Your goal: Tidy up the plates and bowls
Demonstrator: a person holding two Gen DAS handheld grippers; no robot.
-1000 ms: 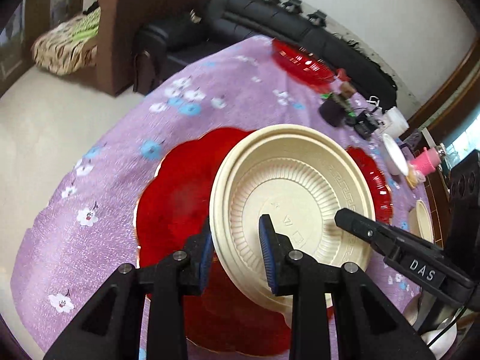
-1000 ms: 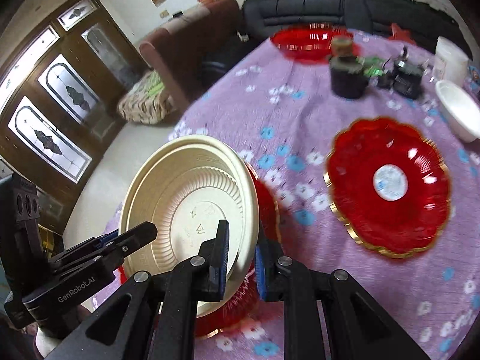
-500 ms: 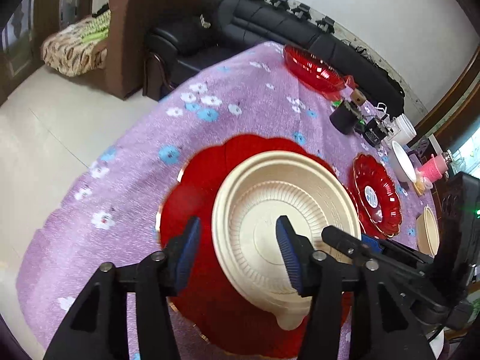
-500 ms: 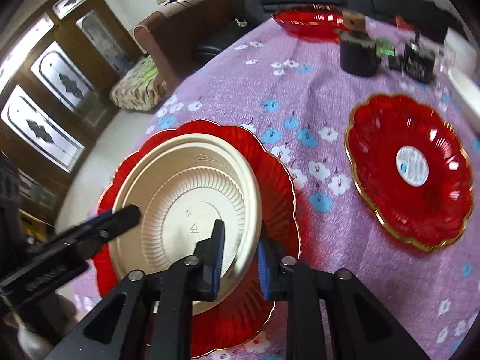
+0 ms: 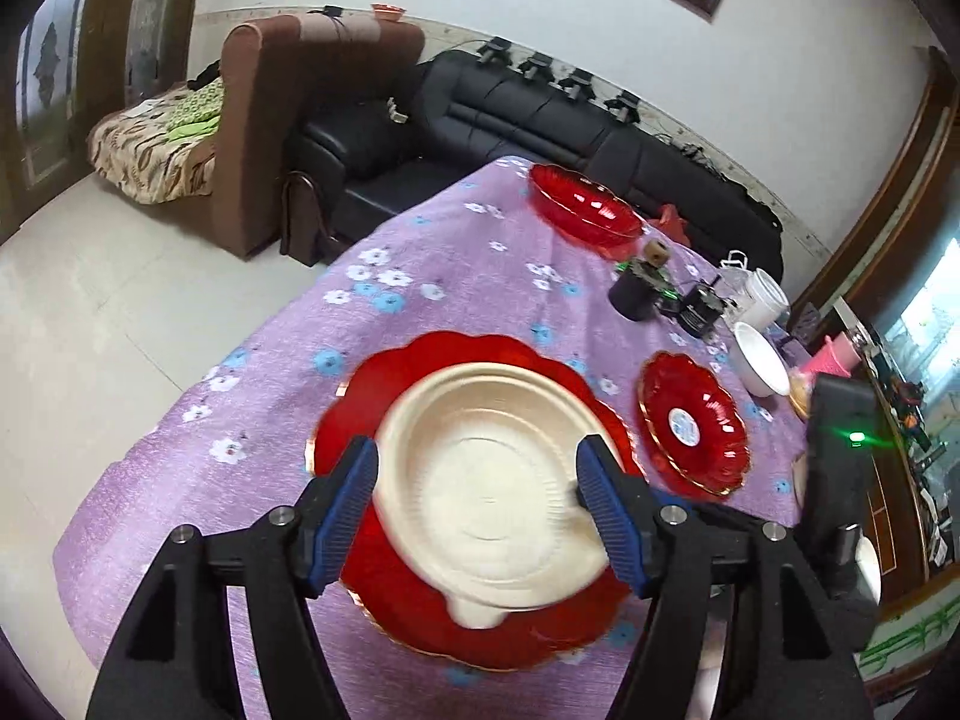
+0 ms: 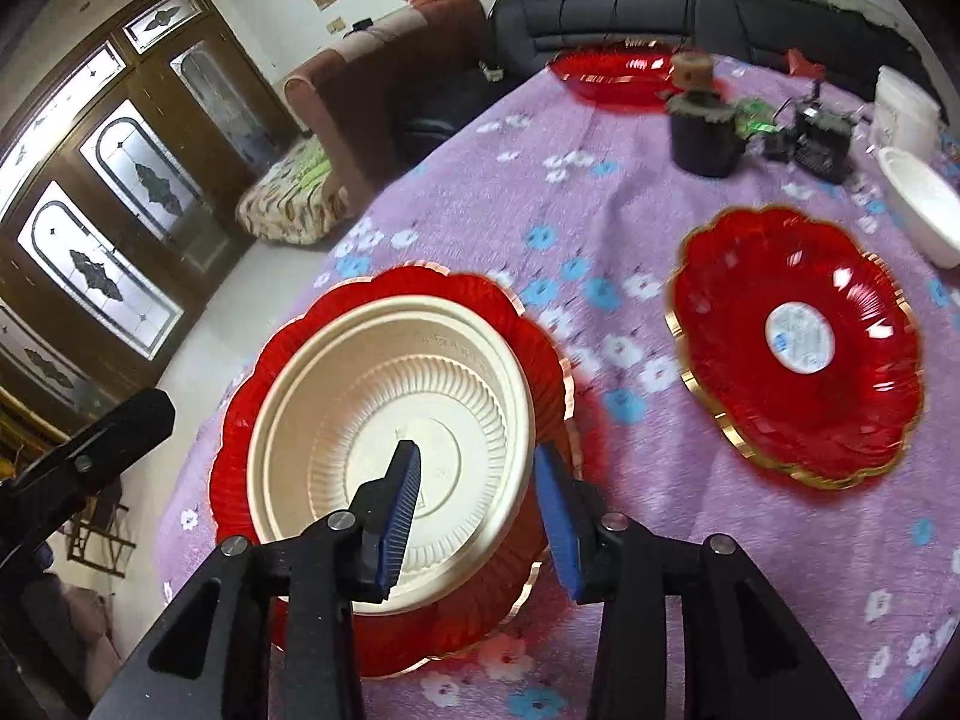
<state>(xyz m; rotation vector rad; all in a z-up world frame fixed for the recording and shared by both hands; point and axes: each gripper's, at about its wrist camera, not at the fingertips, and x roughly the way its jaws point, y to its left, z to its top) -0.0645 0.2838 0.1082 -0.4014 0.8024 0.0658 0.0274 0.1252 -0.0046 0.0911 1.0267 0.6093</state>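
so the cream bowl (image 6: 384, 420) sits in the big red plate (image 6: 540, 354), right tongs (image 6: 474, 516) loosely straddling its near rim, left tongs (image 5: 480, 510) spread wide, both released

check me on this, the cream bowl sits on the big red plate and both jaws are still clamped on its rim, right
Not quite. The cream bowl does sit on the big red plate, but both sets of jaws are open, off its rim. The left wrist and right wrist views show the gaps.
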